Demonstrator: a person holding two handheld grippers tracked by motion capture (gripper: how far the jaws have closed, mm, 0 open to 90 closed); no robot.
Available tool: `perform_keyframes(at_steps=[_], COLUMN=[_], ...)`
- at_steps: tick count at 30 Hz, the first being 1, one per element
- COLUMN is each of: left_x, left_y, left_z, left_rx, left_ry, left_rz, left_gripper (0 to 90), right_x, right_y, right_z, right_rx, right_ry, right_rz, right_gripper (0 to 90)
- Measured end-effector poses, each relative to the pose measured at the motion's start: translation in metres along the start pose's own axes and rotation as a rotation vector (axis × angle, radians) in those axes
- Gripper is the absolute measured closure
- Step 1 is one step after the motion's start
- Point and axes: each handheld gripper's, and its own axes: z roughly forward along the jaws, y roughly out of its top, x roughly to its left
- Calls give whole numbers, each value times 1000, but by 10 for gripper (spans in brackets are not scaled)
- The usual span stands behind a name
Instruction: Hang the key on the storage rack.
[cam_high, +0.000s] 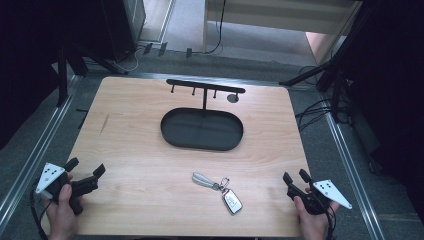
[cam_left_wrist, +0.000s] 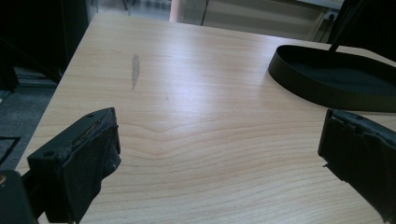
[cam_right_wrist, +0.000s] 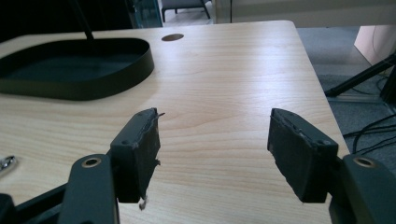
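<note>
The table carries a tray near its middle, a little toward the far side. A stand with hooks rises from the far edge of the tray. A round hole is in the table just right of this stand. The key fob lies near the front edge, in front of the tray, and its strap extends to the left and away. The left gripper is at the front left corner, the right gripper at the front right corner, both well apart from the key fob.
</note>
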Motion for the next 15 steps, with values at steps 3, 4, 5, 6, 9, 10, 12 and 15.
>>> perform_keyframes(at_steps=[3, 4, 5, 6, 9, 10, 12, 15], left_x=[0, 0, 0, 0, 0, 0, 0, 1], left_y=[0, 0, 0, 0, 0, 0, 0, 0], left_z=[0, 0, 0, 0, 0, 0, 0, 0], left_rx=[0, 0, 0, -1, -1, -1, -1, -2], left_ry=[-1, -2, -4, -3, -2, -2, -3, -2], left_rz=[0, 1, 1, -1, 1, 1, 0, 0], left_gripper=[0, 0, 0, 0, 0, 0, 0, 0], right_x=[2, 2, 2, 3, 5, 5, 10, 19], right_y=[2, 2, 4, 8, 16, 16, 22, 28], right_z=[1, 1, 1, 1, 0, 0, 1, 4], right_rx=[5, 5, 8, 0, -14, -14, -11, 8], right_ry=[11, 11, 14, 9, 13, 13, 9, 16], right_rz=[-5, -5, -5, -17, -12, -12, -20, -54], right_gripper=[346, 346, 344, 352, 356, 356, 359, 369])
